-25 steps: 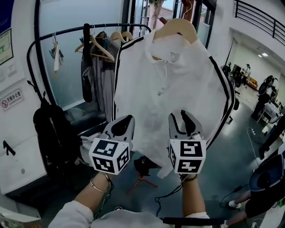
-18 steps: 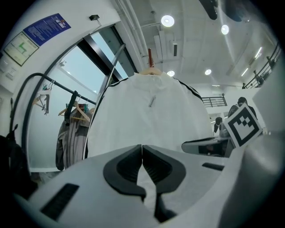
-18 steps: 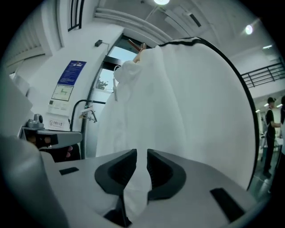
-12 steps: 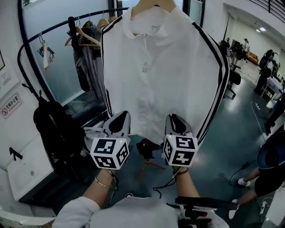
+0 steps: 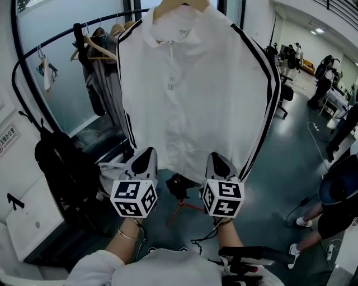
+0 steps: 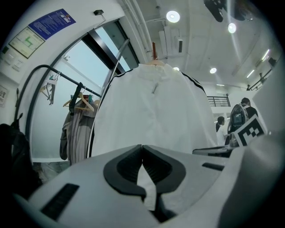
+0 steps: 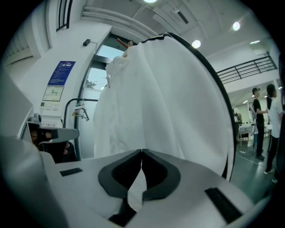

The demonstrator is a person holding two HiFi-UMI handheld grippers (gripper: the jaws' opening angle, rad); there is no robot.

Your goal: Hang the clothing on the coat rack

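Note:
A white shirt (image 5: pixel 190 84) with black sleeve stripes hangs from a wooden hanger (image 5: pixel 163 5) whose hook is cut off at the top of the head view. My left gripper (image 5: pixel 146 155) is at the lower left hem, shut, with white cloth (image 6: pixel 149 196) caught between its jaws. At the lower right hem, my right gripper (image 5: pixel 217 159) has just been closing, and its jaws now meet on a fold of the shirt (image 7: pixel 133 191). The black coat rack (image 5: pixel 56 36) arches behind on the left.
Wooden hangers and grey garments (image 5: pixel 103 72) hang on the rack, with a black backpack (image 5: pixel 56 162) below them. A small tripod (image 5: pixel 182 192) stands on the floor behind the hem. People (image 5: pixel 341 206) stand at the right.
Both grippers have sunk along the shirt's front to its hem. The right gripper's jaws, spread a second ago, have shut on the cloth.

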